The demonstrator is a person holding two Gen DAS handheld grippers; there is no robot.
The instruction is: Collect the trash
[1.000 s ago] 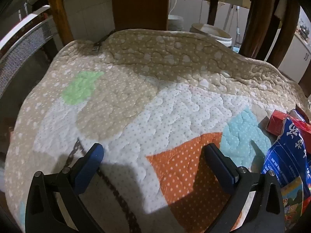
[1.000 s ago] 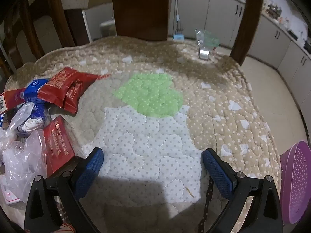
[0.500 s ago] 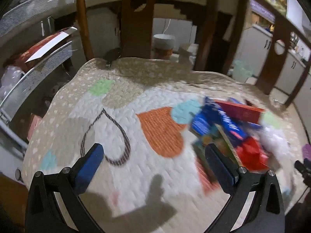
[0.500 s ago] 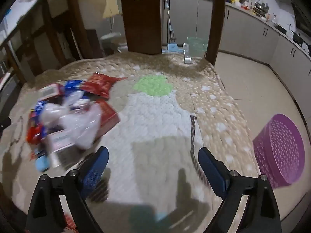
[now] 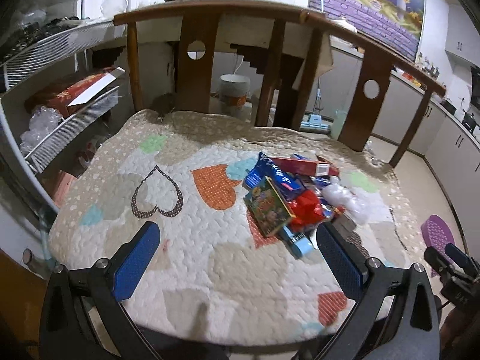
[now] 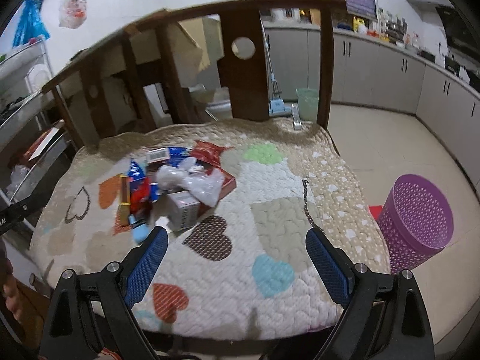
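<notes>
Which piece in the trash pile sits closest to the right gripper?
The light blue box at the pile's near edge, just beyond the right gripper's left finger; the grey carton sits farther back.

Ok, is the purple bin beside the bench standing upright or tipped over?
Upright. In the right wrist view the purple bin stands on the floor with its open rim facing up, beside the quilted cushion. Its inside is not visible.

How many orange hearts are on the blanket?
3 in the left view: one orange heart beside the trash pile, one partly under it, one near the front edge. More may be hidden.
</notes>
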